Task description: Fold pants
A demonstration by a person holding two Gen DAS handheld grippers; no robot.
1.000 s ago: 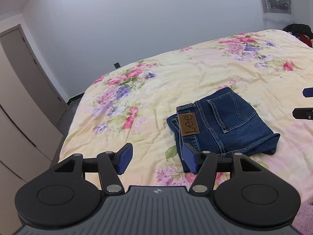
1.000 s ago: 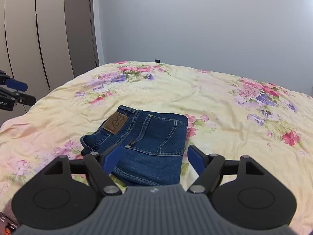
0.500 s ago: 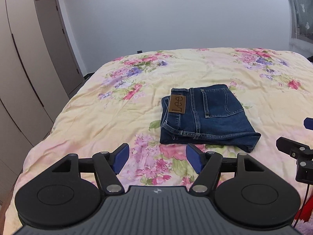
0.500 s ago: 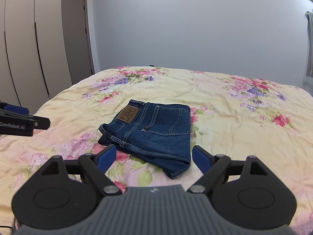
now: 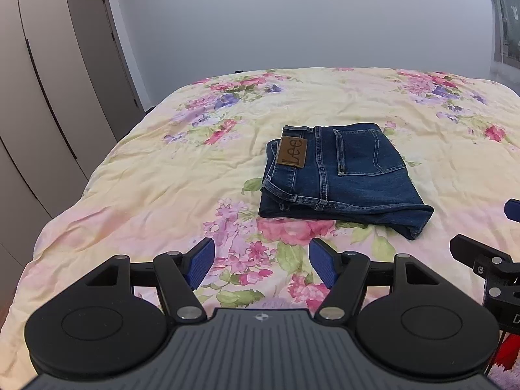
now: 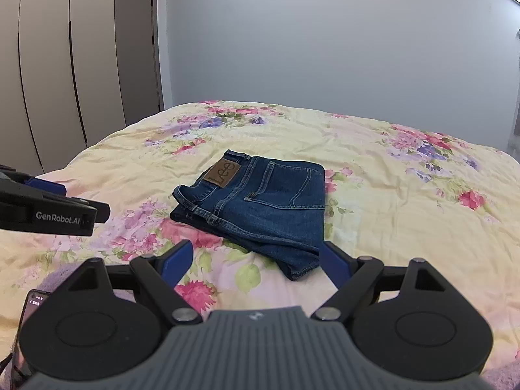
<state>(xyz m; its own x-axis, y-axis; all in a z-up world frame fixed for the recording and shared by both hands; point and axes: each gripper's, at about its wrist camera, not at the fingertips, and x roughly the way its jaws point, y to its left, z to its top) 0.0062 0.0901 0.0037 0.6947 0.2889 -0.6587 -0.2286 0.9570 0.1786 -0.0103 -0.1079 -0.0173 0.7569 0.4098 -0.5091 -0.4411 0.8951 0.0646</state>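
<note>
Blue jeans (image 5: 341, 175) lie folded into a compact stack on the floral bedspread (image 5: 195, 169), brown Lee patch facing up; they also show in the right wrist view (image 6: 260, 204). My left gripper (image 5: 261, 265) is open and empty, held back from the near edge of the jeans. My right gripper (image 6: 256, 265) is open and empty, just short of the stack's near corner. The right gripper's side (image 5: 487, 260) shows at the right edge of the left wrist view; the left gripper's body (image 6: 48, 208) shows at the left of the right wrist view.
Wardrobe doors (image 5: 39, 104) and a room door (image 6: 136, 48) stand to the left of the bed. A phone (image 6: 27, 312) lies near the bed's front edge at lower left. A grey wall (image 6: 325, 48) is behind the bed.
Both grippers have pulled back and away from the folded jeans, which now lie farther off. The left wrist view has swung level. The jeans have not moved.
</note>
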